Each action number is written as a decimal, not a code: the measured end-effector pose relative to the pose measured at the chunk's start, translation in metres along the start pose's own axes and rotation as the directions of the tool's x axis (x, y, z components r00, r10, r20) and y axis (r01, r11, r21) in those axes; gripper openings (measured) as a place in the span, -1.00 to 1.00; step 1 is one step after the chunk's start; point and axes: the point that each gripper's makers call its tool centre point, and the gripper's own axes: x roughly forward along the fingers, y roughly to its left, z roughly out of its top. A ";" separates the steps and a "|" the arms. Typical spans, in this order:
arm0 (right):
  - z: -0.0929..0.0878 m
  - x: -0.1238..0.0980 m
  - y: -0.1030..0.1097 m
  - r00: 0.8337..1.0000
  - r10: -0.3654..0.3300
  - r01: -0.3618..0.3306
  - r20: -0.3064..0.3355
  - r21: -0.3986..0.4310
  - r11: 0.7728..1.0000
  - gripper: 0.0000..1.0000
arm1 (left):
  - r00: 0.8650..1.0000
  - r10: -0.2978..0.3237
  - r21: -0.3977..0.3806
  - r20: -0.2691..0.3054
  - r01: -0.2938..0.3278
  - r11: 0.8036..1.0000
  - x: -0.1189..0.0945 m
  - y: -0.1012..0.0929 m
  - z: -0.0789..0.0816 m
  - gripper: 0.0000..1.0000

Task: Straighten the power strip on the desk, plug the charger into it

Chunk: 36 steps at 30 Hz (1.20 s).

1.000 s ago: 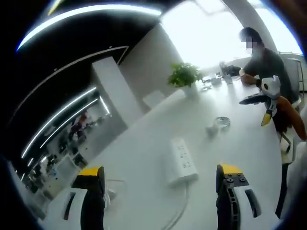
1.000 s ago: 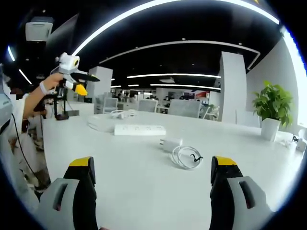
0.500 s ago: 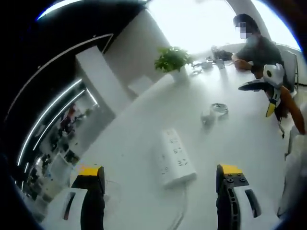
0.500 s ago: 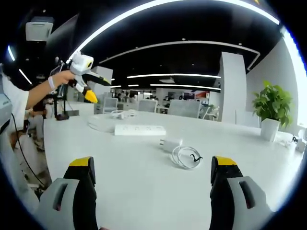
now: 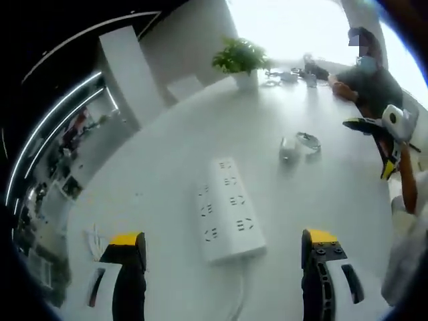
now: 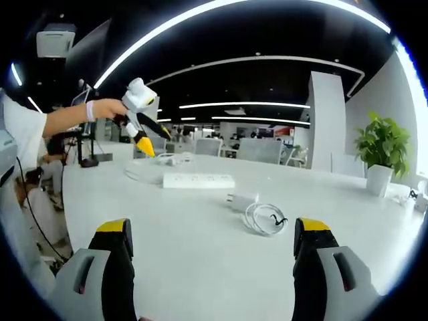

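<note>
Looks like the straightening step is just starting: the left tongs point(image 5: 224, 251) hang released right over the near end of the white rectangular plastic power strip point(image 5: 225, 208), which lies skewed on the white table point(image 5: 160, 167). Next they'd need to drop and clamp that end; the small white charger cube point(image 6: 241, 199) with its coiled cable sits well ahead of the released right tongs point(image 6: 212, 251).

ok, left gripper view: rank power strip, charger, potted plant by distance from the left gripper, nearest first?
1. White rectangular power strip, on the desk between the jaws.
2. Small white charger with coiled cable, mid-desk, right.
3. Green potted plant, far desk edge.
</note>
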 end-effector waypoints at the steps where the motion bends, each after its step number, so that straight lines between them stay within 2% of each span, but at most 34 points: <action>1: 0.000 0.000 0.000 1.000 0.001 -0.001 -0.001 0.000 1.000 1.00 | 1.000 -0.002 -0.015 -0.015 0.002 1.000 0.003 -0.001 -0.002 0.99; 7: -0.002 0.000 0.000 1.000 0.002 -0.002 -0.001 0.004 1.000 1.00 | 0.995 0.005 -0.062 -0.098 -0.011 0.998 0.022 0.003 -0.009 0.99; 11: -0.003 0.000 0.000 1.000 0.004 -0.004 0.000 0.009 1.000 1.00 | 0.985 0.000 -0.080 -0.170 -0.013 0.997 0.034 0.000 -0.018 0.99; 16: -0.002 -0.001 0.001 1.000 0.006 -0.006 0.004 0.011 1.000 1.00 | 0.953 -0.029 -0.109 -0.300 -0.004 0.994 0.047 -0.007 -0.038 0.99; 23: -0.005 -0.005 -0.003 1.000 -0.003 0.003 0.003 0.022 1.000 1.00 | 0.950 -0.043 -0.142 -0.308 -0.001 0.990 0.049 -0.014 -0.033 0.99; 32: -0.007 -0.007 -0.006 1.000 -0.013 0.013 0.003 0.030 0.999 0.99 | 0.914 -0.105 -0.163 -0.392 0.044 0.986 0.043 -0.030 -0.049 0.99; 36: -0.008 -0.006 -0.005 1.000 -0.011 0.011 0.000 0.033 0.999 0.99 | 0.899 -0.106 -0.157 -0.424 0.042 0.987 0.041 -0.035 -0.055 0.97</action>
